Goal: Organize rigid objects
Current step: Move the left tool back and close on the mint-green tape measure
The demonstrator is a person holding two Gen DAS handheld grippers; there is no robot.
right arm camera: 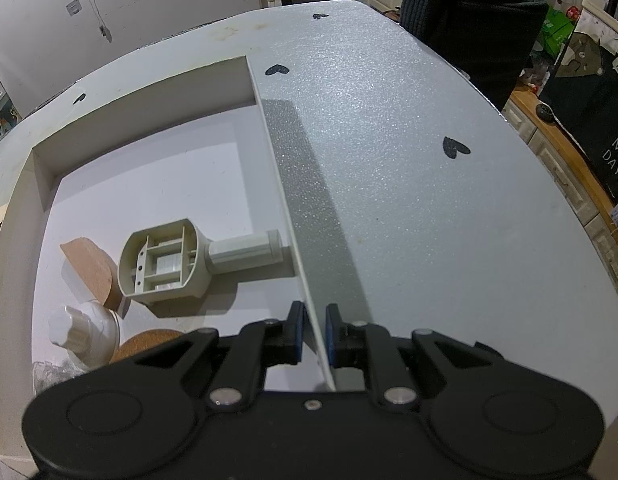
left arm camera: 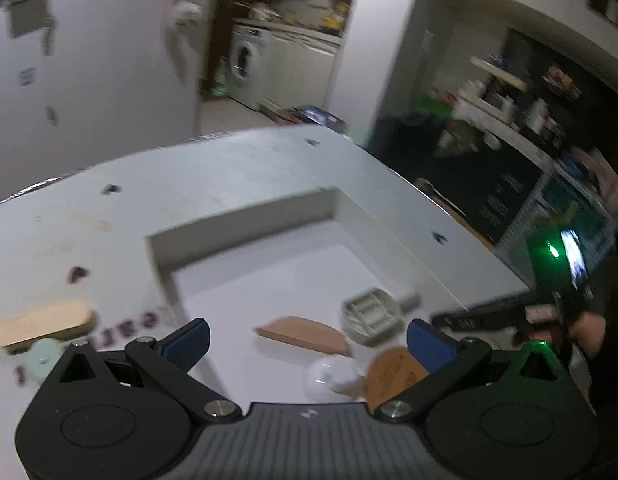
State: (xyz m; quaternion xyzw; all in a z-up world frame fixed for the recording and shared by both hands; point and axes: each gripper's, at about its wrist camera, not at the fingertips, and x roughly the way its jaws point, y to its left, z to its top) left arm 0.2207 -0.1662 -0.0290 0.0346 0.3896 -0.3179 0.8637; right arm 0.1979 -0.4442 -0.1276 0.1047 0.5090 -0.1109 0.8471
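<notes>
Brush: beige plastic handled brush [right arm camera: 165, 268] lies bristle-side up in white box [right arm camera: 149, 100], long axis crosswise, handle pointing right toward the wall.
Right gripper [right arm camera: 313, 334]: narrow, clamping box's right wall.
Left gripper [left arm camera: 307, 338]: wide, empty.

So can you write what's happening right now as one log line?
left gripper: open, empty | right gripper: shut on box wall | box holds: plastic handle part, white bottle, cork coaster

Perhaps "NICE DAY!" on black bag [right arm camera: 601, 112]
</notes>
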